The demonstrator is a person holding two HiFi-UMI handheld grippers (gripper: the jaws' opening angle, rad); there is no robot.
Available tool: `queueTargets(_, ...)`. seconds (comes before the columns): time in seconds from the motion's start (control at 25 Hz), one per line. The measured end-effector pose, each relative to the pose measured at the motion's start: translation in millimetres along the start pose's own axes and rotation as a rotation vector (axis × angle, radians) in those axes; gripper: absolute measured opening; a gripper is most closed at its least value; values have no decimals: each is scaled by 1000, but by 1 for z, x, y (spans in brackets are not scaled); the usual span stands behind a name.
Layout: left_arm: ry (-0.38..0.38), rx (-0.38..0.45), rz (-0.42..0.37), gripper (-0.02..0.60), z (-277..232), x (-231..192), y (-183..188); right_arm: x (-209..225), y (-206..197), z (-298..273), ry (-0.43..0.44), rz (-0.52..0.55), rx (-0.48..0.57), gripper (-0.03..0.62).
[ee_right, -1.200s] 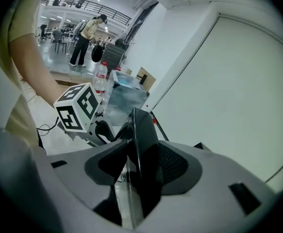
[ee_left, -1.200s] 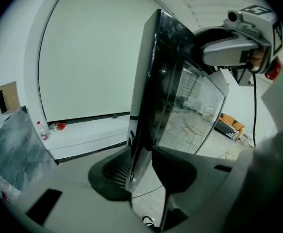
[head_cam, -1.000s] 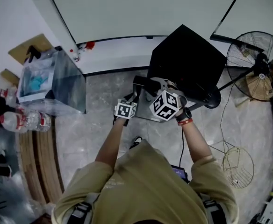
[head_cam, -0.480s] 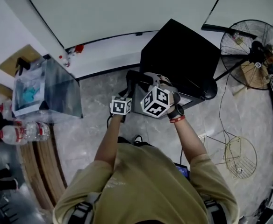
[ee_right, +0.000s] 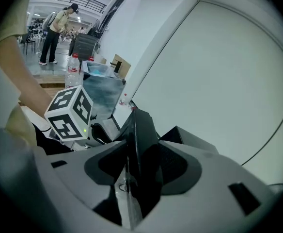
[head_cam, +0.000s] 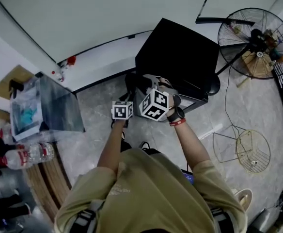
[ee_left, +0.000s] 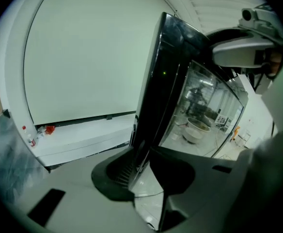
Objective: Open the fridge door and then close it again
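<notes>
Far to your left, a clear plastic bin [head_cam: 59,111] and some water bottles [head_cam: 29,154] stand on the pale, marbled floor [head_cam: 90,130], well apart from the job.

Your left gripper [ee_left: 142,171] points forward and down at the fridge door [ee_left: 202,108]. The door's free edge rises upright through the gap between its jaws, with the ribbed dark pad on the outer side and the other pad on the glass side. Those jaws have just been closing with that edge between them. They now stand roughly halfway in, and whether both pads already press on it cannot be told.

Just beside it, your right gripper [ee_right: 134,166] straddles the same edge. Its jaws stand wide, yet the thick black slab fills them pad to pad, so treat that as a hold on the door. Neither hand is clearly the nearer, since both are at the edge.

The door is a flat, rigid panel, a glossy black frame around a glass pane that mirrors the hall. Its long axis is vertical. It stands swung out from the fridge [head_cam: 180,57], a matte black box against the white wall [head_cam: 107,13]. The hinge is probably on the side away from your jaws, so the next move is an arc about it rather than a straight push or pull.

To your right, a floor fan [head_cam: 255,35] and a loose wire grille [head_cam: 250,152] lie clear of that swing.
</notes>
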State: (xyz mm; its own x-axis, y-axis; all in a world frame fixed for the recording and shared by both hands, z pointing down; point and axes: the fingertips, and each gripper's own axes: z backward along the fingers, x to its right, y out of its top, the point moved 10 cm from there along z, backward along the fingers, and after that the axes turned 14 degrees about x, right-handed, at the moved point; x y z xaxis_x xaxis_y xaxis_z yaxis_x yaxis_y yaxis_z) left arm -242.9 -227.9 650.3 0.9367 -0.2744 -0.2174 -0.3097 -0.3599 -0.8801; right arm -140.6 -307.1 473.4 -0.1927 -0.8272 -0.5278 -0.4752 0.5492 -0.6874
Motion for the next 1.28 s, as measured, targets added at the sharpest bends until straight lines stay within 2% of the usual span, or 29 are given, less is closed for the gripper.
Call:
queueTargets(0.72,-191,-67,-123,110,-45,-22,26,22,-4,-19,-101,-53,-74,218)
queueTargets(1.28,-292,-104,-187,109,-76,-27,48,41,-9,-32,-187,-93,-148,225)
